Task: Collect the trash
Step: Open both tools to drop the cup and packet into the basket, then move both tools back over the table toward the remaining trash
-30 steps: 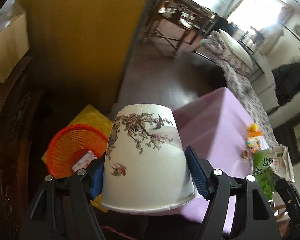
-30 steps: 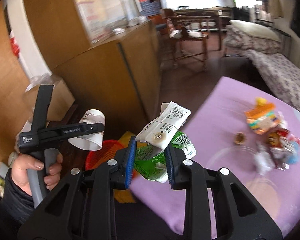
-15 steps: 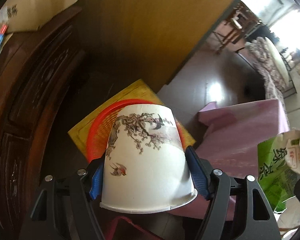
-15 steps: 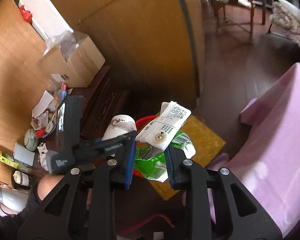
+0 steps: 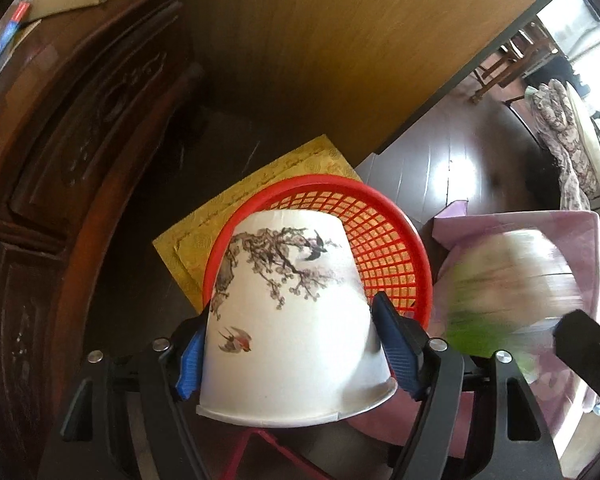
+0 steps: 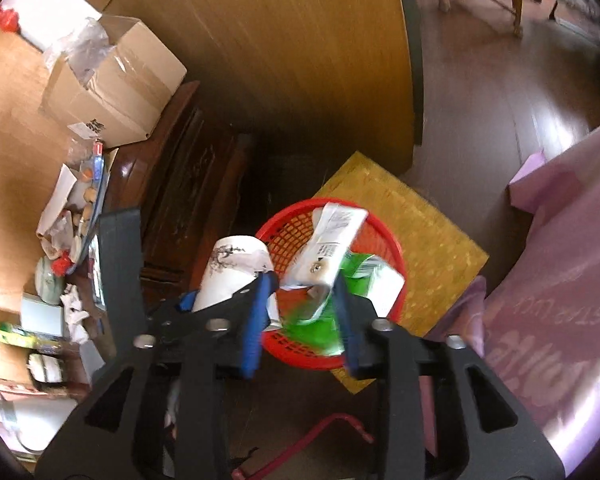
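Observation:
My left gripper (image 5: pixel 288 340) is shut on a white paper cup (image 5: pixel 288 320) printed with blossom branches and birds, held upside down right over the red mesh basket (image 5: pixel 384 236). The cup also shows in the right wrist view (image 6: pixel 232 272). My right gripper (image 6: pixel 300 312) has its jaws spread, and the green and white wrappers (image 6: pixel 332 256) are blurred between and beyond them, dropping into the red basket (image 6: pixel 380 312). In the left wrist view the wrappers (image 5: pixel 508 280) are a blurred patch at the right.
The basket stands on a yellow mat (image 6: pixel 432 248) on the dark floor. A carved dark wood cabinet (image 5: pixel 60 160) is at the left with a cardboard box (image 6: pixel 112 92) and clutter on top. The purple-covered table (image 6: pixel 560 300) is at the right.
Both grippers swung from the table down over the red basket. My right gripper's jaws have spread and the wrappers are falling out of them. The left still holds the cup.

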`<state>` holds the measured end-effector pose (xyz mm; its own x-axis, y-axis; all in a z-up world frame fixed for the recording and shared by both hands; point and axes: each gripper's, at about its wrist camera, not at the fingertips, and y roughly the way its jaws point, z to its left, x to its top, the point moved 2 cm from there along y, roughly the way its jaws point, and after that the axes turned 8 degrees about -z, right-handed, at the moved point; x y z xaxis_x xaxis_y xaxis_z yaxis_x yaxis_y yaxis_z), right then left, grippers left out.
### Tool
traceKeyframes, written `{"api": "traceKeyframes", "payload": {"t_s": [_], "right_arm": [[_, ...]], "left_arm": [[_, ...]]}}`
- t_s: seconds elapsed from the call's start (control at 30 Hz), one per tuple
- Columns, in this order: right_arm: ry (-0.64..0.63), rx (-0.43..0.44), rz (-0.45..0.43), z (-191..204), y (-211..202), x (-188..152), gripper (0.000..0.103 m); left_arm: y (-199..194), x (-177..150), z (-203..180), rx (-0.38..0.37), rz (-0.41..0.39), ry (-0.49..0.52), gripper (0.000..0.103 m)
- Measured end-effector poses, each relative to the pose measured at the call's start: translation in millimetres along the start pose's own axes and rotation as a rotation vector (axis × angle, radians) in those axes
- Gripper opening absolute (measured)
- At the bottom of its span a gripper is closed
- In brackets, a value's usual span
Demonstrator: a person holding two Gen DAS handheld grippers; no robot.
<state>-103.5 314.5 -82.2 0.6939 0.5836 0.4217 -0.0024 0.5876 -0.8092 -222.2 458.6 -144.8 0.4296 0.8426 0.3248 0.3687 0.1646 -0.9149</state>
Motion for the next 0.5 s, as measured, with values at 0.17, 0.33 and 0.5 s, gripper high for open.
{"api": "traceKeyframes", "payload": {"t_s": [0.17, 0.33, 0.5], "right_arm": [[0.045, 0.028, -0.018, -14, -8, 0, 0.051], [0.063, 0.033, -0.06, -20, -28, 1, 0.051], [0.031, 0.005, -0.129, -25, -63, 0, 0.053]], "left_arm": [[0, 0, 6, 0.011, 0.012, -0.042, 0.079], [-12, -1, -1, 0.012, 0.002, -0.023, 0.079], [-26, -3, -18, -0.003, -0.015, 0.01, 0.079]]}}
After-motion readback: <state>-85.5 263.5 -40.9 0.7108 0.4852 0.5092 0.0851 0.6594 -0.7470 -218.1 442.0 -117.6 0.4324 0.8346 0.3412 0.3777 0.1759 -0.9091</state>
